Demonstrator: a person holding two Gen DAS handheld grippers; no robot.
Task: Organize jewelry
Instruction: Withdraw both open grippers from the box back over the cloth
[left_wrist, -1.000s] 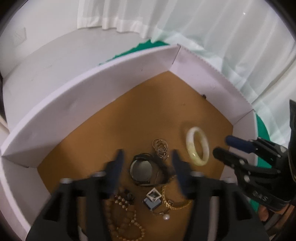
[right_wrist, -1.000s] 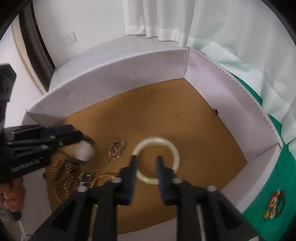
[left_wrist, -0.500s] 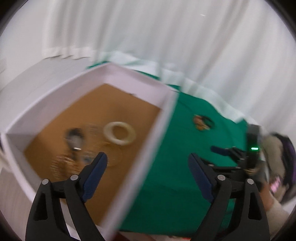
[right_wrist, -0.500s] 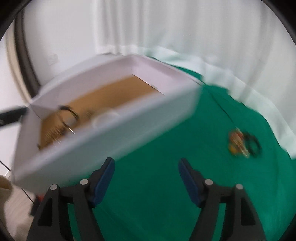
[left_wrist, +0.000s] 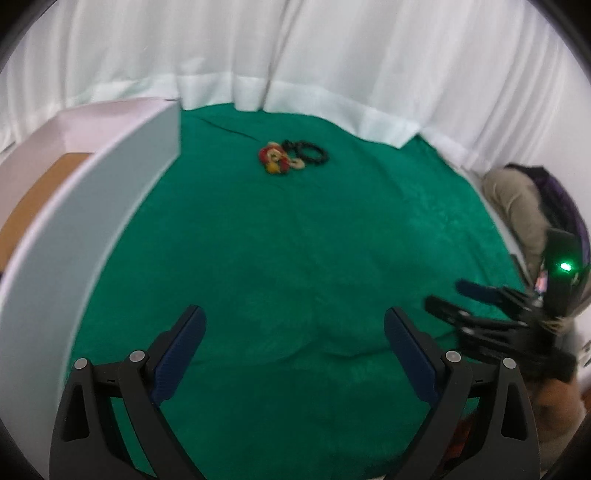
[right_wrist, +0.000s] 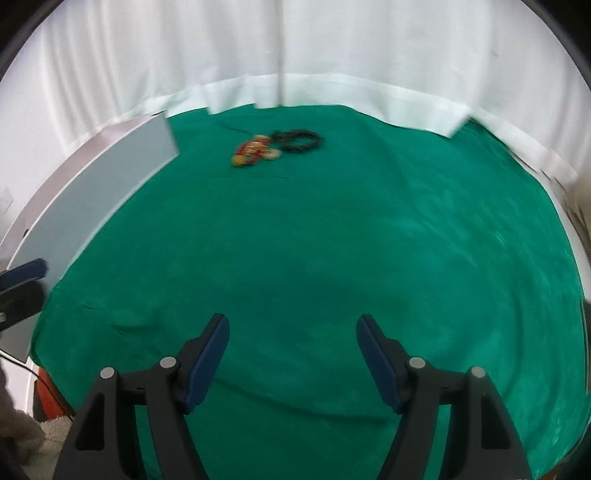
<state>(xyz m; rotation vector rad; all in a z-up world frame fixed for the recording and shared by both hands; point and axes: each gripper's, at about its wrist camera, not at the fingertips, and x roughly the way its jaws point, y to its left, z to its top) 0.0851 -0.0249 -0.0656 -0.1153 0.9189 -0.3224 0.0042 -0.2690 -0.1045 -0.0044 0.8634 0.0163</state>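
A small pile of jewelry lies on the green cloth: a red and yellow beaded piece (left_wrist: 275, 159) and a black beaded bracelet (left_wrist: 309, 152); they also show in the right wrist view as the red piece (right_wrist: 253, 150) and black bracelet (right_wrist: 297, 140). The white box (left_wrist: 92, 206) with a brown floor stands at the left, its wall also in the right wrist view (right_wrist: 99, 192). My left gripper (left_wrist: 295, 332) is open and empty above the cloth. My right gripper (right_wrist: 293, 334) is open and empty, and shows at the right of the left wrist view (left_wrist: 461, 299).
The green cloth (left_wrist: 314, 258) covers the table. White curtains (left_wrist: 295, 55) hang behind it. A person's clothing (left_wrist: 524, 206) shows at the far right. The left gripper's fingers (right_wrist: 22, 273) show at the left edge of the right wrist view.
Both grippers have left the box and swung right over the green cloth. Both jaws have opened wide. The white bangle and other pieces stay behind in the box.
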